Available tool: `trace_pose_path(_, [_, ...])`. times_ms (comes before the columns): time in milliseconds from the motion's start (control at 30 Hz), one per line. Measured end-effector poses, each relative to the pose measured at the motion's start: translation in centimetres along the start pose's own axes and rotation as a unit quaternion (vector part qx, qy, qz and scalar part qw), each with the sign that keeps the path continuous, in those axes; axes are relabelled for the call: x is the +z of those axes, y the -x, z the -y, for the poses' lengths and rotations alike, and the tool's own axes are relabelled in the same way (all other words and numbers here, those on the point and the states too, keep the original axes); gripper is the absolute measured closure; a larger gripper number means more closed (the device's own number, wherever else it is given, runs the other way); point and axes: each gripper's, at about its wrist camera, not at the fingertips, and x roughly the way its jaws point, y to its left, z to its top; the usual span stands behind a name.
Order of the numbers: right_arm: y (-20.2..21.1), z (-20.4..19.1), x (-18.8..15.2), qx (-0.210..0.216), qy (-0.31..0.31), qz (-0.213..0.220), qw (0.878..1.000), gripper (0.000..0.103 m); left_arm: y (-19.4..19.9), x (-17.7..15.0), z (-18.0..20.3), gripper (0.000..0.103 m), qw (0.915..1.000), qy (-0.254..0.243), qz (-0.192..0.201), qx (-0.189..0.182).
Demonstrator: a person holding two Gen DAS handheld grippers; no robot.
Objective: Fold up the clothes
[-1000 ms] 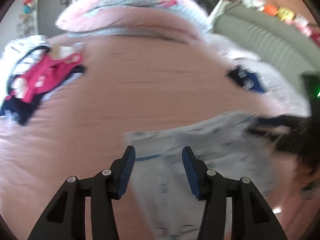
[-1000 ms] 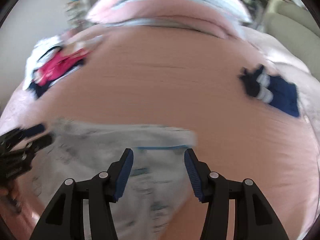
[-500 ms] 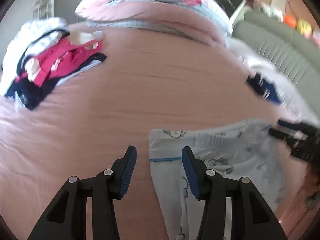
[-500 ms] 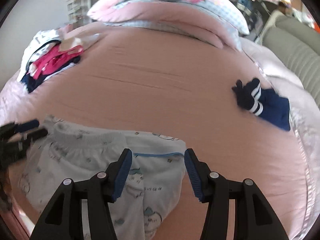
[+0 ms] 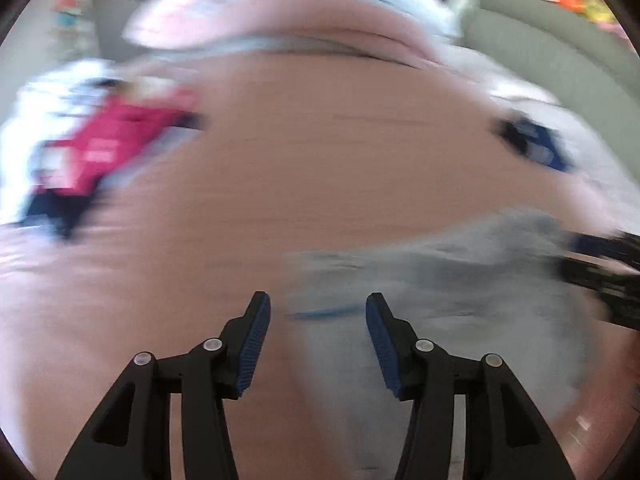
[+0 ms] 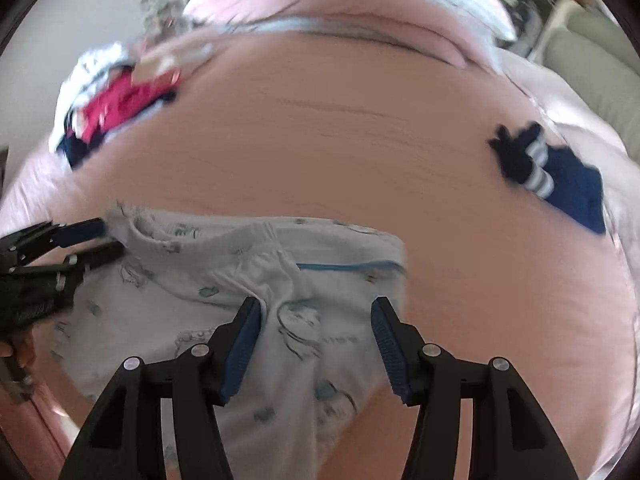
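Pyjama bottoms (image 6: 248, 280) lie under both tools (right (image 6: 316, 316) widening, left (image 5: 318, 312) agape), neither gripping.

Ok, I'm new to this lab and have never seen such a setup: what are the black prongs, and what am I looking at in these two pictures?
A person holds a two-finger tool in each hand, and each carries a camera looking along its fingers. One picture is from the left tool, the other from the right tool. Both hover over white printed pants lying on a pink bed. Neither grips anything: the left tool's jaws stand apart and the right's are opening, with the cloth below them. Farther off lie a pile of clothes, a navy garment and pillows.
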Motion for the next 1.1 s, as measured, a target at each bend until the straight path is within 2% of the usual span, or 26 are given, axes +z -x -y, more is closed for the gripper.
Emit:
trace_pose_path(33, [0.9, -0.1, -0.5, -0.014, 0.001, 0.009, 1.0, 0.048, 0.5, 0.0, -0.2, 0.056, 0.9999, 0.003, 0.001, -0.011])
trace_pose_path(67, [1.9, -0.3, -1.1, -0.023, 0.001, 0.018, 1.0, 0.047, 1.2, -0.2, -0.3, 0.056, 0.9991, 0.006, -0.003, -0.041])
trace_pose_path(133, [3.2, -1.4, -2.8, -0.005, 0.004, 0.027, 1.0, 0.046, 2.8, -0.7, 0.5, 0.056, 0.9964, 0.003, 0.001, -0.084])
trace_pose_path(233, [3.8, -3.9, -5.2, 0.012, 0.018, 0.034, 0.999, 0.046, 4.5, -1.8, 2.3, 0.056, 0.9928, -0.001, 0.001, -0.12])
trace_pose_path(300, [3.3, -5.5, -6.2, 0.014, 0.03, 0.034, 0.999, 0.046, 4.9, -3.5, 3.0, 0.056, 0.9904, 0.003, -0.015, -0.138])
trace_pose_path(367, [2.5, -6.4, -6.8, 0.015, 0.03, 0.026, 0.999, 0.046, 4.1, -4.3, 4.1, 0.056, 0.9933, -0.025, -0.041, -0.106])
trace_pose_path(433, [1.9, -6.3, -7.2, 0.017, 0.023, 0.016, 0.999, 0.046, 3.2, -4.6, 4.2, 0.053, 0.9958, -0.064, -0.056, -0.035])
trace_pose_path(500, [2.0, -5.8, -7.2, 0.01, 0.015, 0.006, 1.0, 0.046, 3.5, -4.6, 3.3, 0.048, 0.9972, -0.055, -0.05, -0.004])
trace_pose_path(600, [2.8, -5.0, -7.0, -0.012, 0.014, 0.006, 1.0, 0.046, 4.8, -4.1, 2.2, 0.047, 0.9966, -0.032, -0.033, 0.069])
trace_pose_path(633, [3.2, -4.9, -7.0, -0.018, 0.014, 0.009, 1.0, 0.046, 5.3, -4.1, 2.2, 0.048, 0.9968, -0.035, -0.022, 0.068])
trace_pose_path(733, [3.5, -4.8, -6.9, -0.03, 0.013, 0.008, 0.999, 0.046, 6.6, -4.3, 2.6, 0.048, 0.9989, -0.019, -0.019, -0.039])
trace_pose_path(833, [3.3, -4.9, -6.5, -0.037, 0.015, 0.003, 0.999, 0.046, 7.1, -4.8, 3.8, 0.048, 0.9959, -0.038, -0.025, -0.078])
trace_pose_path(933, [3.2, -5.1, -6.3, -0.041, 0.019, 0.001, 0.999, 0.046, 6.1, -5.0, 4.6, 0.048, 0.9943, -0.053, -0.044, -0.081])
trace_pose_path(1100, [2.9, -5.5, -6.2, -0.047, 0.028, -0.003, 0.999, 0.046, 5.1, -5.4, 4.2, 0.048, 0.9951, -0.056, -0.055, -0.06])
